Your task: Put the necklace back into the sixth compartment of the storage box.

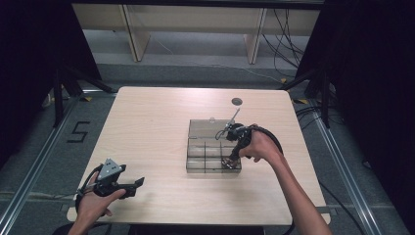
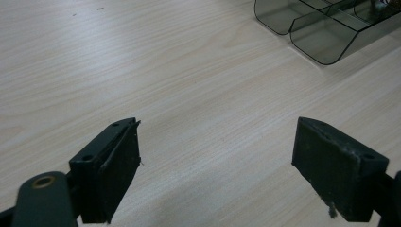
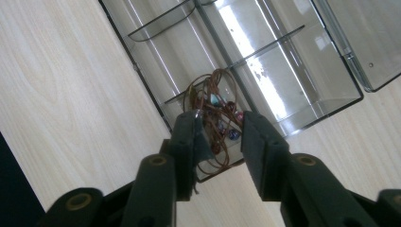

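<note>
Pale wood-grain table [image 1: 147, 147], its laminate looking smooth and matt and showing fine streaks. On it, a compartment box [image 3: 302, 71] of smoky clear plastic is catching glossy highlights along its walls and dividers. Inside the box, in a corner compartment, a thin brown cord [image 3: 213, 94] is lying coiled, looking like wire or leather, strung with small shiny beads [image 3: 235, 134]. Above the box, the right gripper [image 3: 219, 130] is showing matt black plastic jaws with dull rubbery pads and brass-coloured metal rivets.
</note>
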The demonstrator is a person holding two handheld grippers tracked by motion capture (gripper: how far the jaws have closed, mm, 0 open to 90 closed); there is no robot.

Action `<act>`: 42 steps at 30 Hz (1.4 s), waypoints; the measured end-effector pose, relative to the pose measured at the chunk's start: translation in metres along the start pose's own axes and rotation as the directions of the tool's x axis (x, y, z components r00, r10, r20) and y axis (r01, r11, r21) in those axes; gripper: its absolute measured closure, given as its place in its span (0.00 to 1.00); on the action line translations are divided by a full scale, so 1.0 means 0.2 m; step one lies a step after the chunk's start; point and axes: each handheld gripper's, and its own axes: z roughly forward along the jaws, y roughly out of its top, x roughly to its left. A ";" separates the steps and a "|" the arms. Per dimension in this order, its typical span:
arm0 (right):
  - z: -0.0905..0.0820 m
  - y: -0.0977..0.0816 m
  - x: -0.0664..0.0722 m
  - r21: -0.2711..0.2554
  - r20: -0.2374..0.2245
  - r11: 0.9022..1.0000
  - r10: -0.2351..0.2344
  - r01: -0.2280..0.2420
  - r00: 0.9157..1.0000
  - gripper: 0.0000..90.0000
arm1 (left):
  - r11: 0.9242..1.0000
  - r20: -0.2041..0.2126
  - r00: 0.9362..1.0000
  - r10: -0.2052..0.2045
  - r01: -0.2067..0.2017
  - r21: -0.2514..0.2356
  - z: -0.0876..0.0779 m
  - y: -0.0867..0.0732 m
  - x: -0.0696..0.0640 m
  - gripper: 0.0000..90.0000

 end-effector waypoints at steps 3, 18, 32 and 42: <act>-0.02 -0.01 0.01 -0.015 -0.002 1.000 0.002 -0.002 1.000 0.70 | 1.000 -0.001 1.000 -0.002 0.002 -0.001 0.00 0.00 0.00 0.17; -0.11 -0.15 0.02 -0.145 0.047 0.987 0.069 -0.062 0.997 0.55 | 1.000 0.002 1.000 -0.013 0.013 -0.008 0.00 0.00 -0.01 0.17; -0.10 -0.26 0.03 -0.195 0.031 0.975 0.119 -0.110 0.992 0.52 | 1.000 0.005 1.000 -0.008 0.008 -0.009 0.01 0.00 -0.01 0.17; -0.10 -0.30 0.04 -0.226 0.037 0.967 0.127 -0.116 0.991 0.45 | 1.000 0.002 1.000 -0.007 0.007 -0.009 0.01 0.00 -0.01 0.17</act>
